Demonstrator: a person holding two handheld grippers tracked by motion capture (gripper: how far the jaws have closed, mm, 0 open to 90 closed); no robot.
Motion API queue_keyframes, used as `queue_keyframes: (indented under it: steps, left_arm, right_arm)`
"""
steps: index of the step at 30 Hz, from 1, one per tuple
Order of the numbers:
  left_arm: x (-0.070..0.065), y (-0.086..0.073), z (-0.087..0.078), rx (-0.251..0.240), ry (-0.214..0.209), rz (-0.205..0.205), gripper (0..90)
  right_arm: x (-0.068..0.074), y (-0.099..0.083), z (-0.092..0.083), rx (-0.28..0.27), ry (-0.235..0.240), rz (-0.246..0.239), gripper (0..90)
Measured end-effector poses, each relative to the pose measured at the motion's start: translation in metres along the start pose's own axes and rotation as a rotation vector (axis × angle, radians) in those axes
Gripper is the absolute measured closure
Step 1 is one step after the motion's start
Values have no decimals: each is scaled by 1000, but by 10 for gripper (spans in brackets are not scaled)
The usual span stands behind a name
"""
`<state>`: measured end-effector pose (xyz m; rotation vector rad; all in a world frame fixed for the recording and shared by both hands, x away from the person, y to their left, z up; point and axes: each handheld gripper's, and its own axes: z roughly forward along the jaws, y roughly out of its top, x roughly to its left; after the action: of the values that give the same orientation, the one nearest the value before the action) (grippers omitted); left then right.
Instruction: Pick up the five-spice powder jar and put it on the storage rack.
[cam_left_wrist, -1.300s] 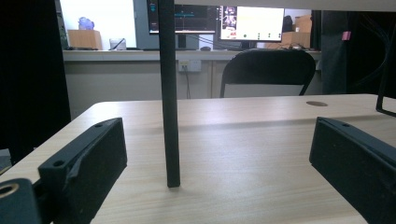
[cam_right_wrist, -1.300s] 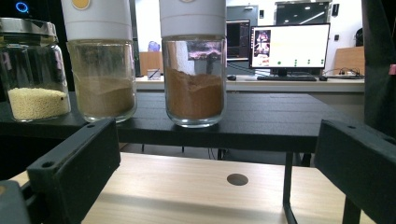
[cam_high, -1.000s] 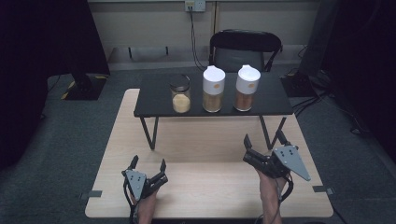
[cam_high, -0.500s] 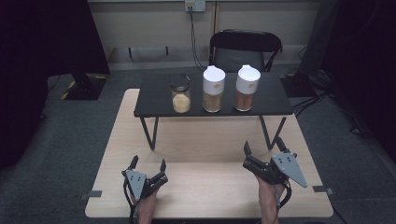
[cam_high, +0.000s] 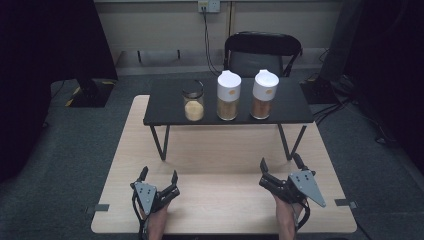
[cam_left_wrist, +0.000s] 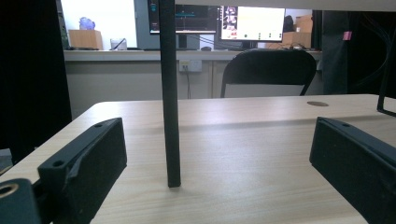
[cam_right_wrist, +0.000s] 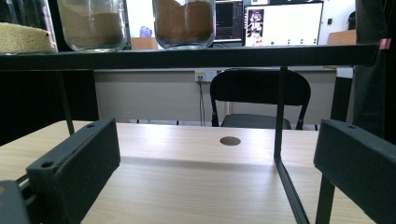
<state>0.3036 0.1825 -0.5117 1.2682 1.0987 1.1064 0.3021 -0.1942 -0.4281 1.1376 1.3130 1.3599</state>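
High view: my left tongs (cam_high: 159, 176) and right tongs (cam_high: 278, 165) both gape wide, holding nothing; the three jars (cam_high: 228, 95) ahead on the raised shelf (cam_high: 165, 107) remain untouched, everything left.

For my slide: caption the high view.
Both tongs, left and right, open before three jars on a black stand.

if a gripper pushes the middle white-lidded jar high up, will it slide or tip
The middle jar is tall and narrow, so a high push would probably tip it. It looks like clear glass, likely hard and slippery. Its fill reaches only partway, keeping weight low, which may steady it somewhat.
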Motion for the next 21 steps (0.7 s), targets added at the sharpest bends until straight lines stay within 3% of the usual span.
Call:
queue_keyframes:
  steps: [10, 21]
  left_arm:
    - [0, 0, 0, 0, 0, 0, 33]
    - [0, 0, 0, 0, 0, 0, 32]
  right_arm:
    - [1, -16, -2, 24, 12, -3, 0]
    - [9, -33, -2, 13, 43, -28, 0]
